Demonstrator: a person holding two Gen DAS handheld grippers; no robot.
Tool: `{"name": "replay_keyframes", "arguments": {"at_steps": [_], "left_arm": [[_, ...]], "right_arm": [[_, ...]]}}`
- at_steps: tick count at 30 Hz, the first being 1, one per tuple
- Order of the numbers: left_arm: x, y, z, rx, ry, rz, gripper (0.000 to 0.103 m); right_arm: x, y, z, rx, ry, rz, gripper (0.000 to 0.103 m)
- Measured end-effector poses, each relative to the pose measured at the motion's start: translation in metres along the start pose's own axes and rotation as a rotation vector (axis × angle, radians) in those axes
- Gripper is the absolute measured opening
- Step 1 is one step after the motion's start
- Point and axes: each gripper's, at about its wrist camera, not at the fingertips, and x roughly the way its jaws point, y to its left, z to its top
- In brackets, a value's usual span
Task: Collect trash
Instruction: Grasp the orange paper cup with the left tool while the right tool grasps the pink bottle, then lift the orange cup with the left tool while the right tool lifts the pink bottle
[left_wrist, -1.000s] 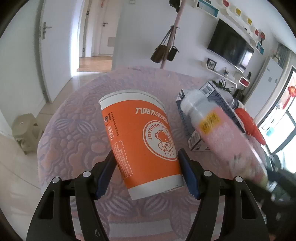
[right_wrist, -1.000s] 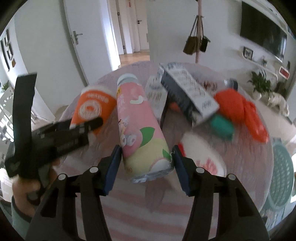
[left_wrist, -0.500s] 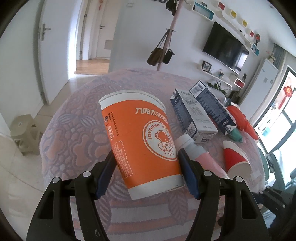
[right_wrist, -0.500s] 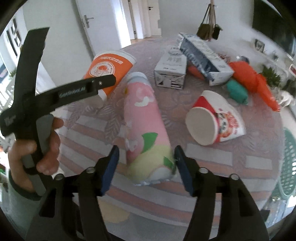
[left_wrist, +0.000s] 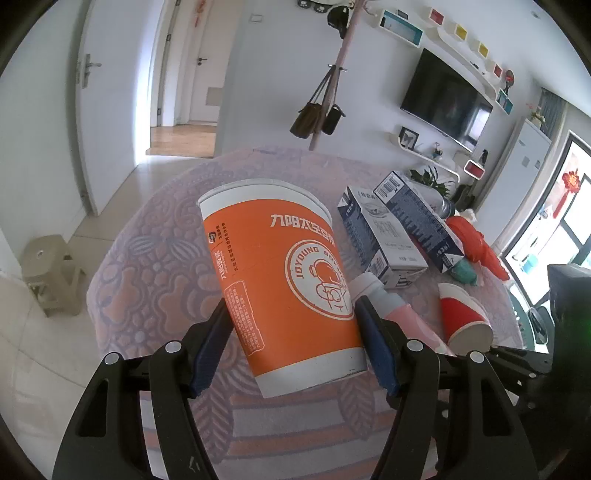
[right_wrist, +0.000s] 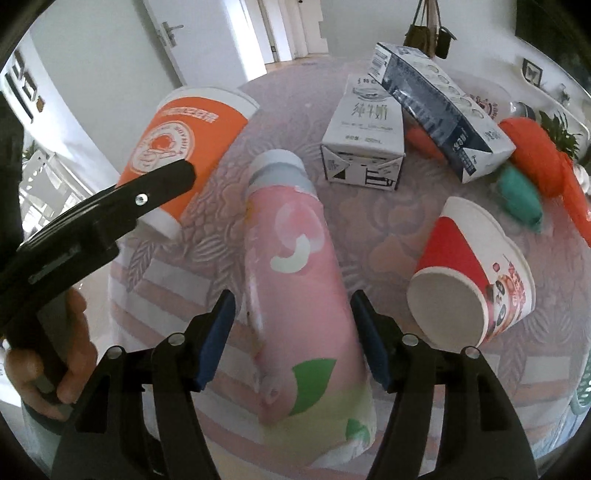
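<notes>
My left gripper (left_wrist: 293, 349) is shut on an orange paper cup (left_wrist: 280, 280) and holds it tilted above the patterned tablecloth. The cup also shows in the right wrist view (right_wrist: 184, 147). My right gripper (right_wrist: 291, 338) stands around a pink bottle (right_wrist: 299, 295) that lies on the table, cap pointing away. The jaws have spread and small gaps show on both sides of the bottle. The bottle also shows in the left wrist view (left_wrist: 391, 314), to the right of the cup.
A red and white paper cup (right_wrist: 476, 280) lies on its side right of the bottle. Two milk cartons (right_wrist: 364, 144) (right_wrist: 443, 107), an orange bag (right_wrist: 543, 162) and a teal object (right_wrist: 521, 195) lie farther back. A green basket (right_wrist: 583, 391) stands beyond the table's right edge.
My right gripper lowered the pink bottle onto the table, and its jaws have opened off it. My left gripper still holds the orange cup, a little higher.
</notes>
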Motion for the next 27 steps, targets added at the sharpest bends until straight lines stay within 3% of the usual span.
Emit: {"name": "replay_keyframes", "arguments": {"at_steps": [7,20,27], "left_arm": [[0.003,-0.004,0.000,0.007,0.003,-0.007,0.065],[-0.005,-0.004,-0.001,0.010,-0.019,-0.031,0.065],[-0.009,-0.010,-0.001,0.024,-0.033,-0.051,0.065]], "right_arm": [[0.003,0.007,0.006,-0.027,-0.020,-0.027,0.048],[-0.020,0.005,-0.005,0.051,-0.116,0.014,0.046],[-0.033,0.007,-0.016,0.048,-0.151,-0.012,0.046]]}}
